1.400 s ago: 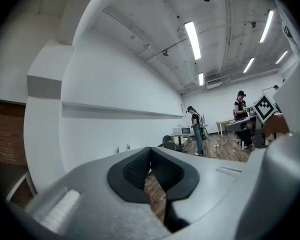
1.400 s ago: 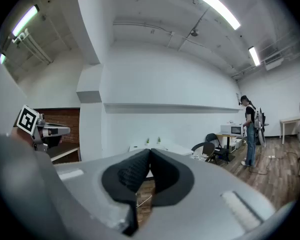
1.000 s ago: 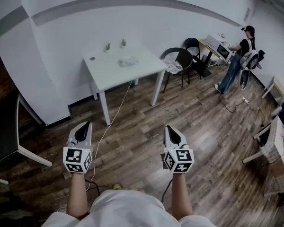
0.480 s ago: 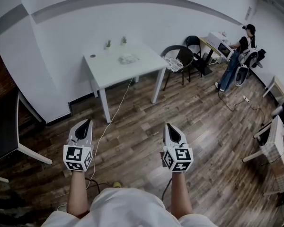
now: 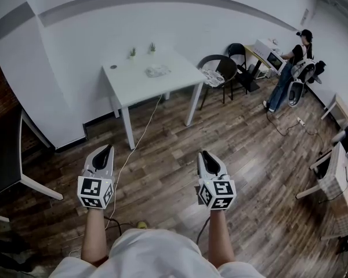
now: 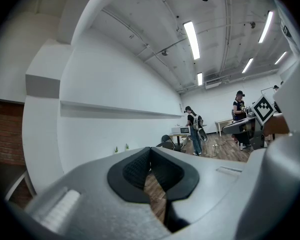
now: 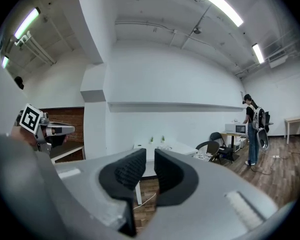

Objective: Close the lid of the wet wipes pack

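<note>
The tabletop (image 5: 133, 86) at upper centre is white, the wet wipes pack (image 5: 157, 72) pale grey-white, and the floor (image 5: 249, 149) across the middle is brown wood-grain planking. At lower centre, the left gripper (image 5: 107, 149) and right gripper (image 5: 204, 154) are light grey with black pads and black-and-white square markers.
</note>
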`<action>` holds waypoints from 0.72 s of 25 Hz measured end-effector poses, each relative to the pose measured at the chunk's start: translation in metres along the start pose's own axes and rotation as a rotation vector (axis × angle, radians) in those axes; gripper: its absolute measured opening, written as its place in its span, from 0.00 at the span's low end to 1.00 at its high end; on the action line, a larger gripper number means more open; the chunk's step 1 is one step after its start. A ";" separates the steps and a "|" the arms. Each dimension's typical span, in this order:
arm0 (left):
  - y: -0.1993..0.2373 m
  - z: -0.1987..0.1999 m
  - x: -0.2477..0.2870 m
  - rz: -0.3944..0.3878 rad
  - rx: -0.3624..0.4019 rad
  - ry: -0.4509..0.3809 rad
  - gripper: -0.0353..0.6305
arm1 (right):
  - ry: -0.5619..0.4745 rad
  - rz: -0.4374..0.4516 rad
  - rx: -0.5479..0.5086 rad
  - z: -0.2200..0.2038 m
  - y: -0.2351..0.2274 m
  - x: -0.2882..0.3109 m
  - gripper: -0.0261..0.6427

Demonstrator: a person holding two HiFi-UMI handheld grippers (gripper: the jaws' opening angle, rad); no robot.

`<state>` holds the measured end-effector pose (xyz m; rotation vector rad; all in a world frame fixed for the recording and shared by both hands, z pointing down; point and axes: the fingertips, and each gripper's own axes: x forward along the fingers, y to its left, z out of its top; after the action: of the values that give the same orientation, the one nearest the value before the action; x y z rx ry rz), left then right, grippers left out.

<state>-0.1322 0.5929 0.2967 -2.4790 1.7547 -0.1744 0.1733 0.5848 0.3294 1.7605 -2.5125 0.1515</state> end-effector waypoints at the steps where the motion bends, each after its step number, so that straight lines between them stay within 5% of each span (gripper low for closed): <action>1: 0.000 -0.001 0.000 -0.001 0.000 0.001 0.06 | 0.001 0.001 -0.002 0.000 0.001 0.001 0.12; 18: 0.031 -0.012 0.010 -0.027 -0.015 0.003 0.07 | 0.013 -0.023 -0.021 0.000 0.023 0.026 0.17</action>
<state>-0.1593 0.5729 0.3050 -2.5147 1.7302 -0.1675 0.1425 0.5688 0.3313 1.7743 -2.4746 0.1340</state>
